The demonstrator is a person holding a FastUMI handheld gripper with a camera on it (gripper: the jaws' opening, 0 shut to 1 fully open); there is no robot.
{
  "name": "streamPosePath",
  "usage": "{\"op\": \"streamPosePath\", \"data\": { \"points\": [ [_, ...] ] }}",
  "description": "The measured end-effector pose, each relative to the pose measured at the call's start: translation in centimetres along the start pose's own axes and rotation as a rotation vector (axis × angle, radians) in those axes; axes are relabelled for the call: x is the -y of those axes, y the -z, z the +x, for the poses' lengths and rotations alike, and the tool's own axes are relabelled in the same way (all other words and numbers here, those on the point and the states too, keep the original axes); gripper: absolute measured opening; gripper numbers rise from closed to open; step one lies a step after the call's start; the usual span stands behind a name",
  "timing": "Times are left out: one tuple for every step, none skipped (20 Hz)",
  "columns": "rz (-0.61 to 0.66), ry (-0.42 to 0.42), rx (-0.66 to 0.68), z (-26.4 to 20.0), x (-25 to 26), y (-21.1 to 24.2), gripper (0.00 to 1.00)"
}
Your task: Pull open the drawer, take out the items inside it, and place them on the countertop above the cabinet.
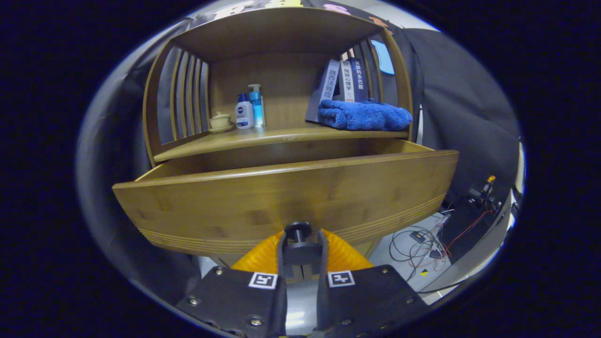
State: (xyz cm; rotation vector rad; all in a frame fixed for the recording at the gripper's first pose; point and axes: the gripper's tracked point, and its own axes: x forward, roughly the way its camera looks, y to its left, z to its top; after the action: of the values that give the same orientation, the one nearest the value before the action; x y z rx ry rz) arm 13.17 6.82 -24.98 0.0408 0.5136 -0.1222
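At the lower edge of the curved wooden drawer front [286,202], the claw [300,244] is clenched on the small black knob [298,231]; drawer partly open. Next: release, reach inside.

Low, close view along the gripper's fingers at the cabinet front

The camera rides behind the gripper [302,244], looking forward and slightly up: the drawer [286,197] front sits just ahead of the fingertips, the countertop [277,137] beyond and above, floor cables [415,244] off right.
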Motion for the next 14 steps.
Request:
{"op": "streamPosePath", "data": {
  "points": [
    [-0.002, 0.007, -0.005, -0.5, 0.2, 0.3, 0.25],
    [0.006, 0.012, -0.006, -0.9, 0.2, 0.5, 0.25],
    [0.017, 0.017, -0.008, -1.6, 0.4, 1.1, 0.25],
    [0.024, 0.022, -0.012, -2.3, 0.5, 1.6, 0.25],
    [0.037, 0.025, -0.011, -3.1, 0.7, 2.1, 0.25],
    [0.061, 0.035, 0.008, -4.0, 0.8, 2.3, 0.25],
    [0.070, 0.045, 0.008, -4.2, 1.1, 2.7, 0.25],
    [0.069, 0.062, 0.013, -4.6, 1.4, 2.7, 0.25],
    [0.075, 0.065, 0.007, -4.6, 1.7, 3.0, 0.25],
    [0.062, 0.072, 0.001, -4.8, 1.5, 3.1, 0.25],
    [0.056, 0.077, 0.001, -4.8, 1.5, 3.1, 0.25],
    [0.063, 0.070, 0.005, -4.8, 1.5, 3.0, 0.25],
    [0.062, 0.058, 0.014, -4.8, 1.4, 3.0, 0.25],
    [0.058, 0.048, 0.020, -4.9, 1.3, 2.9, 0.25]
  ]
}}
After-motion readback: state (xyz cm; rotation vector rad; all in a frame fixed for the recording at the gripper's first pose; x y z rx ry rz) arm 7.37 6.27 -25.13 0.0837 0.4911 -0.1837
